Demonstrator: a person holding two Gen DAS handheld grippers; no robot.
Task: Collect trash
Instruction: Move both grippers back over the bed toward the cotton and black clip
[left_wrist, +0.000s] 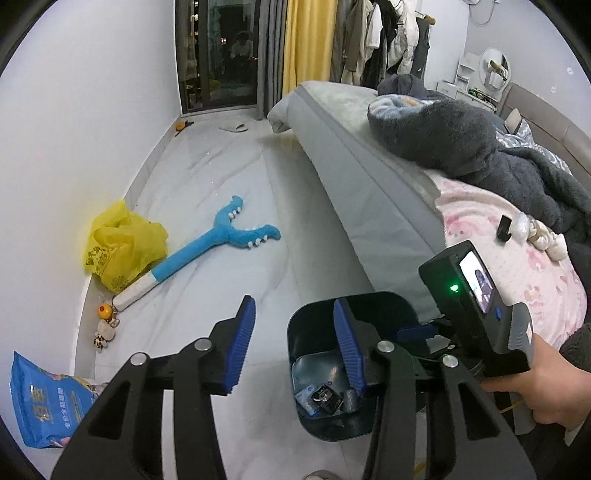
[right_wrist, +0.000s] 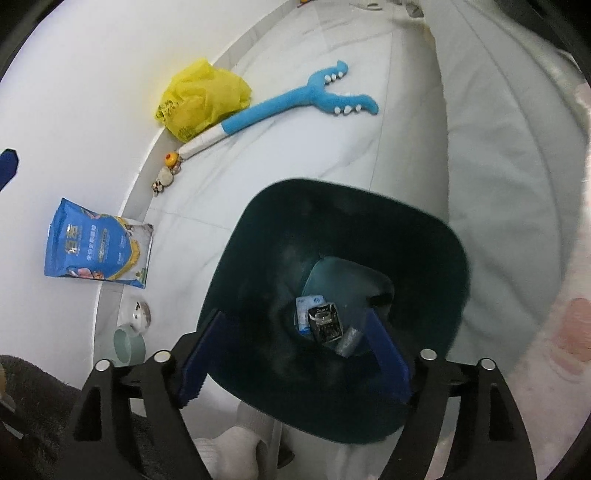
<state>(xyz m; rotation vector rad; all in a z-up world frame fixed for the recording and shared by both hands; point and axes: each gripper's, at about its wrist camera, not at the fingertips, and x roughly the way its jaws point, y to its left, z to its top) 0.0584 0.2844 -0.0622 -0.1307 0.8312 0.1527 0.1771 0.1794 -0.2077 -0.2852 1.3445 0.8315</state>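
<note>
A dark teal trash bin (right_wrist: 258, 266) stands on the white floor beside the bed; it also shows in the left wrist view (left_wrist: 314, 332). Inside lie a small blue-white packet (right_wrist: 308, 306), a black-silver wrapper (right_wrist: 327, 323) and a grey roll (right_wrist: 349, 341). My right gripper (right_wrist: 295, 354) is open and empty, directly above the bin mouth. My left gripper (left_wrist: 295, 339) is open and empty, just left of the bin, with its right finger over the bin's rim. A yellow plastic bag (left_wrist: 122, 247) lies by the wall, also in the right wrist view (right_wrist: 203, 98).
A blue plush grabber toy (left_wrist: 218, 247) lies on the floor. A blue food pouch (right_wrist: 98, 243), small toys (right_wrist: 166, 173) and two bowls (right_wrist: 129, 332) sit along the wall. The bed (left_wrist: 406, 206) with blankets fills the right side.
</note>
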